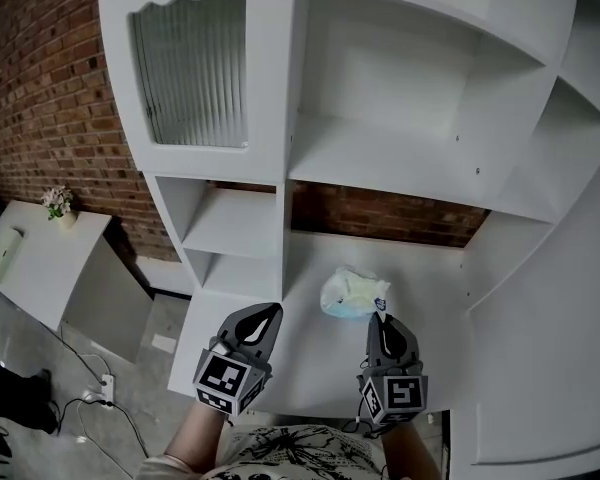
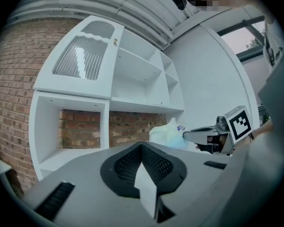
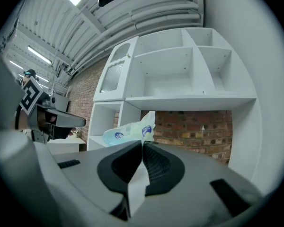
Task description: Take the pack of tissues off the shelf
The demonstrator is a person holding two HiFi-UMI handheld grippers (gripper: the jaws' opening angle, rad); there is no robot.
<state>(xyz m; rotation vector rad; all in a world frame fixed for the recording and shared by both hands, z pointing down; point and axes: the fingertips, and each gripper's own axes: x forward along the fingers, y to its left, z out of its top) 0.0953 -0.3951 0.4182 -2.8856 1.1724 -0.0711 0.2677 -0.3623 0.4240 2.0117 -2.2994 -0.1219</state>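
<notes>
The pack of tissues (image 1: 352, 293), a soft pale-blue and white plastic pack, lies on the lower board of the white shelf (image 1: 310, 368). My right gripper (image 1: 380, 320) is at the pack's near right corner, jaws shut on its thin plastic edge. In the right gripper view the pack (image 3: 128, 130) rises straight from the closed tips of the right gripper (image 3: 143, 143). My left gripper (image 1: 269, 315) hovers to the left of the pack, shut and holding nothing. The left gripper view has its closed tips (image 2: 142, 144) in front, with the pack (image 2: 168, 134) and the right gripper (image 2: 213, 137) beyond.
The white shelf unit has open compartments above (image 1: 400, 98) and a ribbed glass door (image 1: 192, 73) at upper left. Behind it is a brick wall (image 1: 40, 108). A low white table with a small flower pot (image 1: 58, 204) stands at left. Cables and a power strip (image 1: 98, 393) lie on the floor.
</notes>
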